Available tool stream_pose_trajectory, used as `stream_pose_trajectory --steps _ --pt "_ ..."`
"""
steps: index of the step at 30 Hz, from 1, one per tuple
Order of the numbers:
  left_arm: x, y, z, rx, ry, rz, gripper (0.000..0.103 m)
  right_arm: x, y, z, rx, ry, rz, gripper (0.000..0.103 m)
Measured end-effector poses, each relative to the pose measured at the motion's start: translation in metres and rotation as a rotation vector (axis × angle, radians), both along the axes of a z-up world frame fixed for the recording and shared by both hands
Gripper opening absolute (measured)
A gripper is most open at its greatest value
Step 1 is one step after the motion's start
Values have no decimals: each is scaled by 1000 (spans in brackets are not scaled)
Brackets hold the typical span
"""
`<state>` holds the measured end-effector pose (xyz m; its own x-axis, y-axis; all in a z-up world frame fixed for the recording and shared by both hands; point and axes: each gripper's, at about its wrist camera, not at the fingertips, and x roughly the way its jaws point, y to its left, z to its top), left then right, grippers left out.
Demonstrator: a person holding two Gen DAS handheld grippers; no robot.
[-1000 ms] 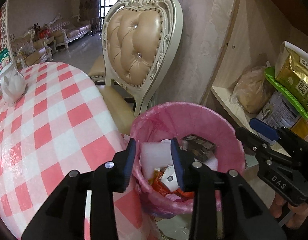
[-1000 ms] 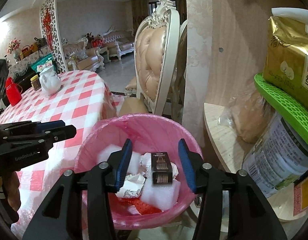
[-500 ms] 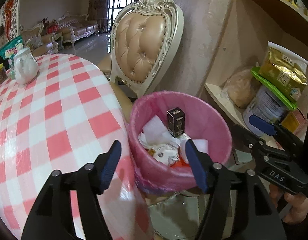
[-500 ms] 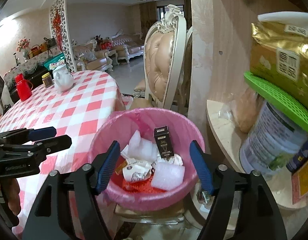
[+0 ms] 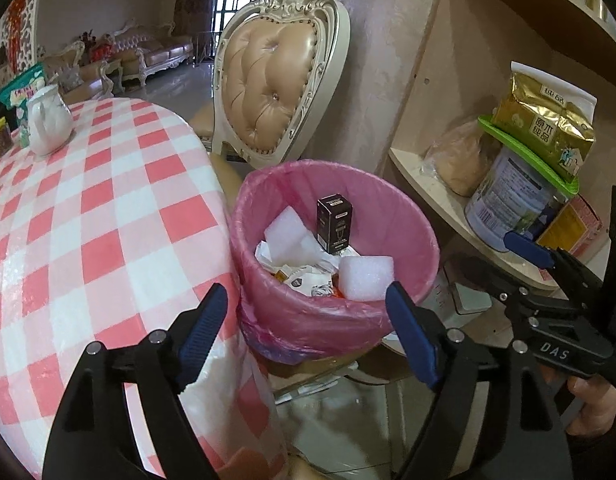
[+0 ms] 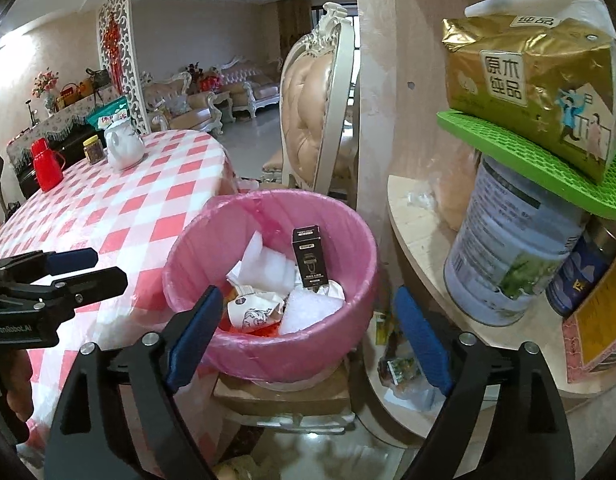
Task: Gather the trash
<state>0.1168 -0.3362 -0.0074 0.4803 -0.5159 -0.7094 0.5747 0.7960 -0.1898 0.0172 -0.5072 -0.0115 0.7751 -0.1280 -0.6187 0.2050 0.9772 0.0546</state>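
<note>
- Checked red-and-white cloth covers the bench (image 5: 88, 216) filling the left wrist view's nine o'clock side; a white teapot (image 5: 48, 122) stands far back on it, and a tufted chair (image 5: 276, 80) rises at twelve o'clock.
- Left gripper (image 5: 308, 324): jaws opening, wide apart, nothing between them. The pink-lined bin (image 5: 328, 320) sits just beyond, toward twelve o'clock, touching the cloth's edge.
- Inside the bin: a black carton (image 5: 334, 229) upright, white foam block (image 5: 366, 278), crumpled paper wrappers (image 5: 304, 276). No loose trash shows on the bench here.
- Right gripper appears at three o'clock, beside a shelf (image 5: 440, 200) of tins and bags.
- Right wrist view: right gripper (image 6: 308, 332) likewise opening and empty, the bin's near rim between its fingers. The carton's long axis runs twelve-to-six.
- Left gripper shows at nine o'clock over the bench, nearer whatever remains there; a red flask (image 6: 46, 164) and jar (image 6: 94, 149) stand far back.
- Below the shelf at five o'clock lie small packets (image 6: 396, 368), nearer the right gripper; whether they are trash I cannot tell.
</note>
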Motion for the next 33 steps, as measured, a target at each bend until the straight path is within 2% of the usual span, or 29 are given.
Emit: stream_pose_trajectory --steps 33 --pt "-5 -4 3 4 -10 18 82 -2 -2 -3 0 0 8 84"
